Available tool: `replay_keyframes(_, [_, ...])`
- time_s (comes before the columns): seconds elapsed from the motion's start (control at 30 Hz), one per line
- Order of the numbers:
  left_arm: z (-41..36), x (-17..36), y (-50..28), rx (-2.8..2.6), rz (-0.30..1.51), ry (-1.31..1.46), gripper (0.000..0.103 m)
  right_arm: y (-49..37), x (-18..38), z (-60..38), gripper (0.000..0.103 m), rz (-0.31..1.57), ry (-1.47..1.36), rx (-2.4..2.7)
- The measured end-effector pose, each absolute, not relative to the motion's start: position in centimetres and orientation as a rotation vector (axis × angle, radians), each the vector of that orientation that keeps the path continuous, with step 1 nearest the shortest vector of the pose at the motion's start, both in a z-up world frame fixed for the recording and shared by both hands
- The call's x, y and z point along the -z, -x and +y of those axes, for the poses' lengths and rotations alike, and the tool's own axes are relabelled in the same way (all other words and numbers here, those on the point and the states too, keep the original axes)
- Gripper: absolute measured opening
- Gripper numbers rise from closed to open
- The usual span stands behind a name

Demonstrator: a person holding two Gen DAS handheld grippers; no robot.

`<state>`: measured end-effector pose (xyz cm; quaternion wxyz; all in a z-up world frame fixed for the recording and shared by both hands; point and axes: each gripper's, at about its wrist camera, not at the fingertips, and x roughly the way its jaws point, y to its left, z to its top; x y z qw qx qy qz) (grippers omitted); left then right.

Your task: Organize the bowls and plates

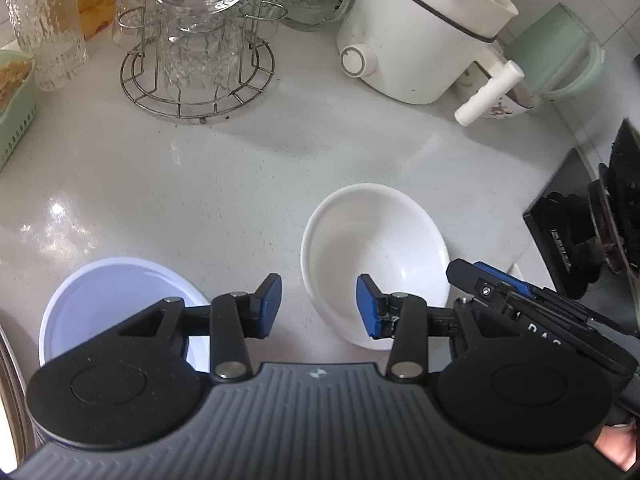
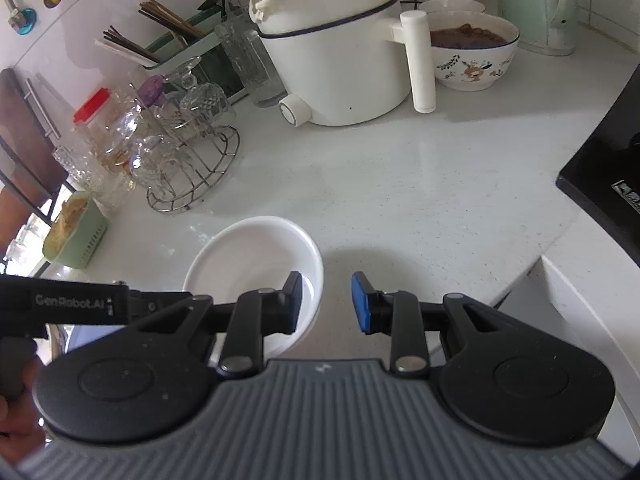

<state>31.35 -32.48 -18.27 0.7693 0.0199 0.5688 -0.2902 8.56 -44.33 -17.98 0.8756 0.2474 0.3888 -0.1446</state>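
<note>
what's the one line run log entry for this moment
left gripper: open, empty | right gripper: open, empty | white bowl: on counter, rim between both | bluish plate: on counter, left

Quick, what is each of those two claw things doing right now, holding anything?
Left gripper: open, holding nothing, above the white bowl.
Right gripper: open, holding nothing.

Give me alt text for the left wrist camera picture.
The left gripper hangs open and empty over a white countertop, between a pale blue plate and a white bowl. Behind stand a wire glass rack and a white cooker.
</note>
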Motion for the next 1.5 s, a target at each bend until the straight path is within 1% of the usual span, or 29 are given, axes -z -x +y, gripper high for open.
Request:
replay_keyframes(0.23, [-33.9,18.8,-31.7,0.617,1.219,-0.088,0.047,-9.1,19.2,-45.2,0.029,0.837,-0.553,0.247])
replay_keyframes(0.3, [-34.1,19.0,-31.7,0.606,1.224,-0.09,0.047,-9.3,19.4,-45.3,0.025,0.844,-0.572,0.238])
replay_keyframes(0.4, [-34.3,19.6,-31.8,0.598,1.237,-0.081,0.045,-9.4,19.5,-45.0,0.022,0.848,-0.564,0.232])
replay_keyframes(0.43, [-34.3,19.8,-31.7,0.596,1.237,-0.085,0.042,-9.5,19.6,-44.9,0.02,0.849,-0.557,0.224])
replay_keyframes(0.5, [-34.5,20.1,-31.6,0.589,1.238,-0.095,0.036,-9.6,19.7,-44.7,0.018,0.855,-0.541,0.223])
replay_keyframes(0.53, [-34.6,20.1,-31.4,0.583,1.239,-0.101,0.03,-9.7,19.8,-44.7,0.015,0.858,-0.548,0.219])
replay_keyframes(0.57, [-34.8,20.1,-31.2,0.586,1.236,-0.111,0.025,-9.6,19.9,-44.9,0.013,0.858,-0.563,0.211])
replay_keyframes(0.6, [-35.0,20.1,-31.1,0.589,1.232,-0.121,0.025,-9.6,19.9,-45.0,0.012,0.852,-0.575,0.202])
replay_keyframes(1.1, [-35.0,18.7,-30.4,0.591,1.209,-0.082,0.025,-8.9,19.7,-46.1,0.012,0.839,-0.63,0.191])
replay_keyframes(1.5, [-33.9,14.6,-30.1,0.601,1.167,-0.02,0.025,-8.4,17.1,-45.5,0.013,0.799,-0.648,0.182])
